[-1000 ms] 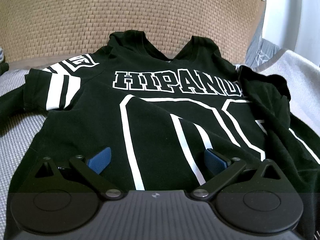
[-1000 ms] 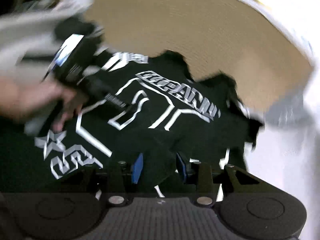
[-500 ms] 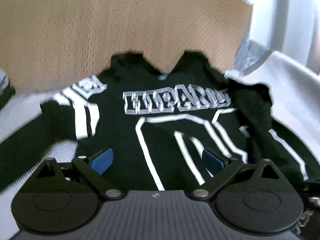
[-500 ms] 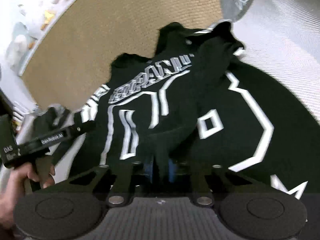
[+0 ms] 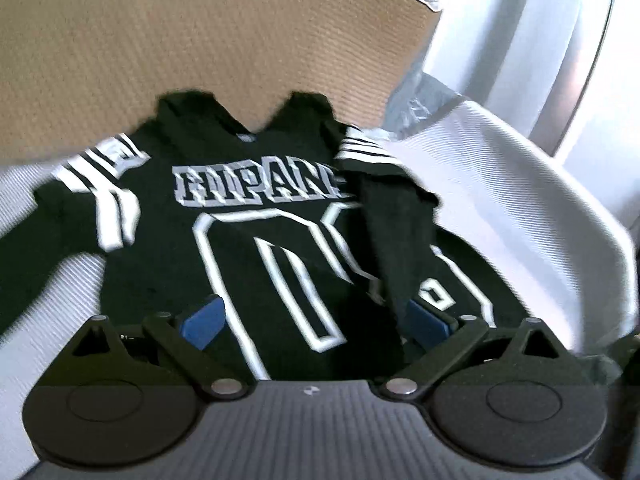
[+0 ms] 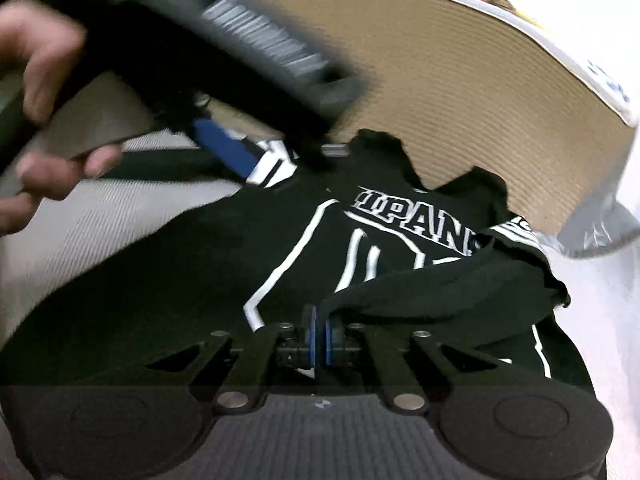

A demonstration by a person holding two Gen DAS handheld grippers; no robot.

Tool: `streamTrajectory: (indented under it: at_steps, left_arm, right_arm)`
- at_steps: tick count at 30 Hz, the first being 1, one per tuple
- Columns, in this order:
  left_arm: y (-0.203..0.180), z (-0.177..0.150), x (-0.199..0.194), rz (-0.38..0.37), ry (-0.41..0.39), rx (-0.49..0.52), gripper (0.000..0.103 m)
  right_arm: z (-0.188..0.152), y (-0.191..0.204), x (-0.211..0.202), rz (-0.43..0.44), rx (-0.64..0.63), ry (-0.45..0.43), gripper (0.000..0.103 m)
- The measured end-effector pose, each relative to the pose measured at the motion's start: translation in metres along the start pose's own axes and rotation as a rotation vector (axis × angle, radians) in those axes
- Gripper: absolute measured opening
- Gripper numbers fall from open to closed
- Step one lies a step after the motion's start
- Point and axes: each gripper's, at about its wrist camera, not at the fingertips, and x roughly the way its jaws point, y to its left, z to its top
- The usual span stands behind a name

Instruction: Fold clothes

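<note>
With the right gripper (image 6: 320,334) pinched shut on the black white-lettered jersey's (image 5: 248,248) sleeve, it should carry the fold flat while the left gripper (image 5: 316,320) gapes empty.

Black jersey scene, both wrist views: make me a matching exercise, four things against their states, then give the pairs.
Things:
1. black jersey with white lettering
2. right gripper
3. left gripper
4. tan woven backrest

States:
A. jaws spread wide, nothing pinched
B. lies front-up on the pale grey cloth, one sleeve folded across the chest
C. stands behind the collar
D. shut on a fold of black fabric

Pairs: 1-B, 2-D, 3-A, 4-C
</note>
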Motion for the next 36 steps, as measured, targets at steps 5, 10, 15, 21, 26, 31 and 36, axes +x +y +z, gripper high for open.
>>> streamTrajectory:
  at_steps: [5, 10, 15, 21, 26, 31, 36]
  left_arm:
    - [0.003, -0.012, 0.029, -0.091, 0.104, -0.080, 0.099]
    - [0.006, -0.023, 0.054, -0.128, 0.193, -0.111, 0.089]
    - [0.003, -0.027, 0.058, -0.084, 0.206, -0.075, 0.082]
    - [0.013, -0.031, 0.056, -0.067, 0.261, -0.083, 0.046]
    - [0.011, -0.030, 0.044, -0.063, 0.262, 0.027, 0.024]
    - [0.004, -0.028, 0.036, -0.064, 0.335, 0.165, 0.012]
    - [0.005, -0.029, 0.026, -0.053, 0.412, 0.280, 0.010]
  right_arm:
    - [-0.008, 0.013, -0.002, 0.009, -0.020, 0.001, 0.005]
    - [-0.015, 0.026, -0.009, -0.012, -0.099, -0.015, 0.005]
    - [-0.015, 0.034, -0.020, 0.002, -0.156, -0.028, 0.005]
    - [-0.008, 0.041, -0.034, 0.018, -0.219, -0.036, 0.005]
    - [-0.007, 0.058, -0.039, 0.007, -0.387, 0.000, 0.005]
    - [-0.010, 0.066, -0.051, 0.036, -0.477, -0.006, 0.005]
    - [-0.004, 0.065, -0.064, 0.113, -0.456, -0.036, 0.005]
